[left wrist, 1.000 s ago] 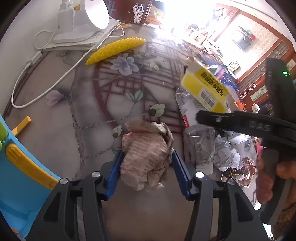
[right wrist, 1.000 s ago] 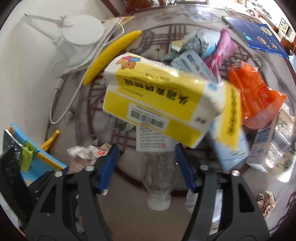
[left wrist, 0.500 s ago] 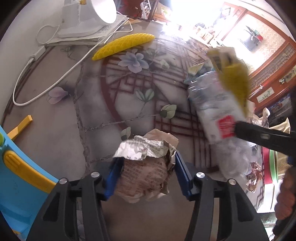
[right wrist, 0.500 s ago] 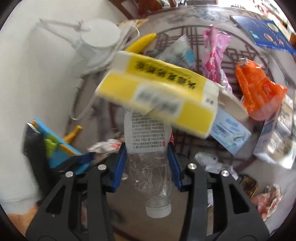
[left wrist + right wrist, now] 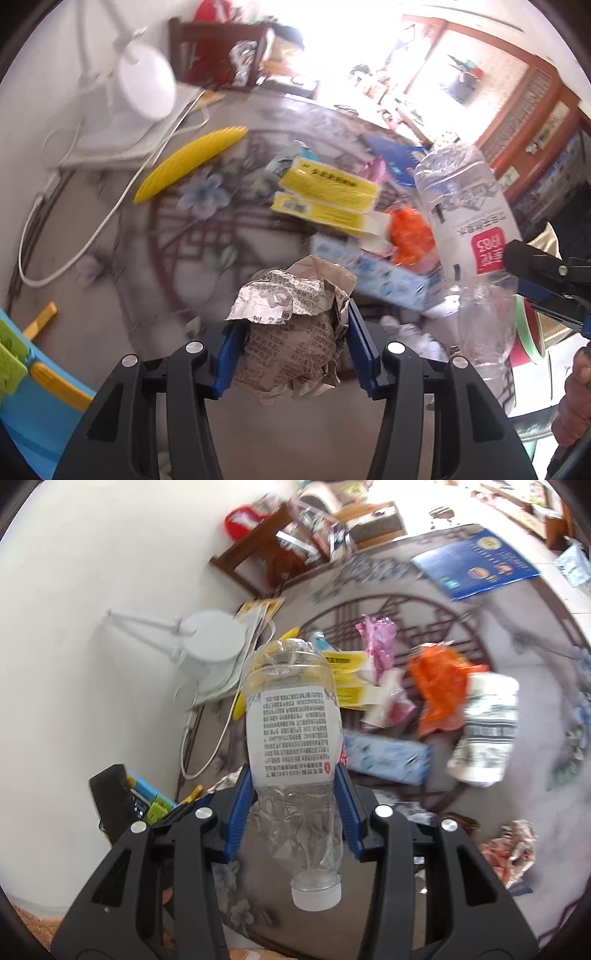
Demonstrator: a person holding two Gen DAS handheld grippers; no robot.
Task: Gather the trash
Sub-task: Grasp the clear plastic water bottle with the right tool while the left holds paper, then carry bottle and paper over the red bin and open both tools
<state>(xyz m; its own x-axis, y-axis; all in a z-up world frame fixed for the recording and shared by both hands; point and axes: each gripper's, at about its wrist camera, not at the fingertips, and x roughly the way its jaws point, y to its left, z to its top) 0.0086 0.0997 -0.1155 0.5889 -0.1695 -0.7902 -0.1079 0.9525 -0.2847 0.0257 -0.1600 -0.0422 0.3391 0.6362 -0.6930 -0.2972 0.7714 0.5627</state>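
The left tongs point(image 5: 291, 347) grip a crumpled paper wad point(image 5: 291, 332), blue pads pressed on both its sides, and hold it clear above the patterned worktop point(image 5: 122, 295). The right tongs point(image 5: 293, 805) are closed on a clear plastic bottle point(image 5: 295, 746); their jaws have just been closing in on it, and the pads now squeeze its crushed lower body. The bottle hangs cap toward the camera, its white printed label facing the lens, its base pointing to 12 o'clock. In the left wrist view the same bottle stands at 3 o'clock of the wad, with the right tongs' black arm across it and a hand point(image 5: 576, 402) at the frame's edge.

On the worktop beyond the wad, at about 1 o'clock, lies a heap of trash: a yellow box point(image 5: 325, 195), an orange wrapper point(image 5: 410, 229) just beside it, and a pale blue pack point(image 5: 384, 277) nearer the wad. A yellow ribbed case point(image 5: 188, 166) lies at 11 o'clock, close to a white lamp point(image 5: 147, 85) and its cord point(image 5: 74, 243).

In the right wrist view a pink wrapper point(image 5: 376, 642), a white printed pack point(image 5: 487, 727) and a blue booklet point(image 5: 476, 563) lie from 1 to 3 o'clock of the bottle. A small crumpled wrapper point(image 5: 511, 845) sits at 4 o'clock
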